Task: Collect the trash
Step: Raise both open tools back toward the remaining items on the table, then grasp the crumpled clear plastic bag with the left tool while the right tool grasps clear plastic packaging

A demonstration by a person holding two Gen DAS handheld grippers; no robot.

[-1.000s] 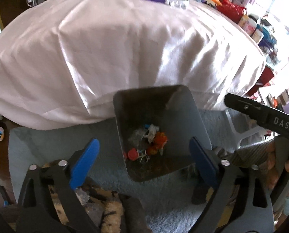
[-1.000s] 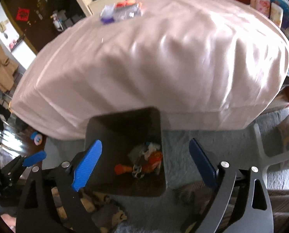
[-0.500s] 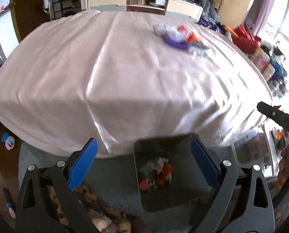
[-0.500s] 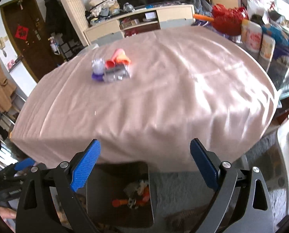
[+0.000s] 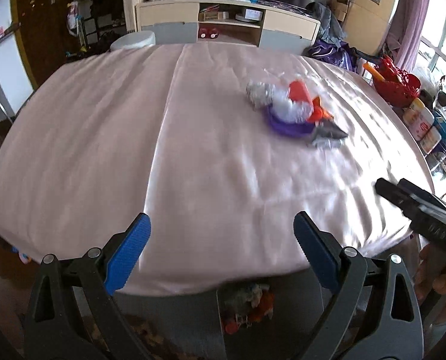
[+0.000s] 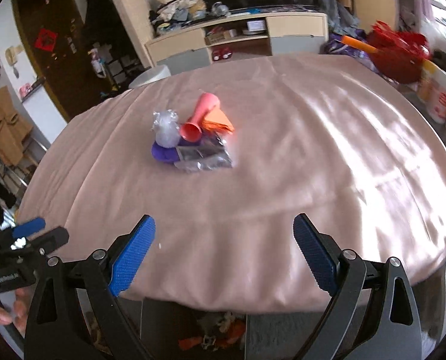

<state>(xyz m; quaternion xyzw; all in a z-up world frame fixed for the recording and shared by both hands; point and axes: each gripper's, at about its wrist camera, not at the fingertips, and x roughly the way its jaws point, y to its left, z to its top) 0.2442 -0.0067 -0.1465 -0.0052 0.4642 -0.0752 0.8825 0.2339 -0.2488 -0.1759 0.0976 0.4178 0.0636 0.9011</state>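
Observation:
A heap of trash (image 6: 193, 139) lies on the pink tablecloth (image 6: 283, 165): a pink cup (image 6: 200, 117), orange paper (image 6: 220, 123), a crumpled clear bag (image 6: 166, 129), a purple piece (image 6: 163, 153) and a silver wrapper (image 6: 205, 157). The left wrist view shows the same heap (image 5: 295, 114) at mid-right. My left gripper (image 5: 220, 255) and right gripper (image 6: 223, 255) hang open and empty over the table's near edge. Below the edge stands a dark bin (image 6: 169, 321) with trash inside (image 6: 220, 333); the bin's trash (image 5: 250, 306) also shows in the left wrist view.
A low cabinet (image 6: 238, 42) stands beyond the table. A red basket (image 6: 400, 54) and containers (image 6: 439, 96) sit at the right. A white stool (image 5: 133, 40) stands behind the far left edge. A dark door (image 6: 49, 51) is at the left.
Both grippers have risen from looking down into the bin to above the table's edge. The trash heap on the cloth now shows closer, and the bin has sunk to the bottom of view.

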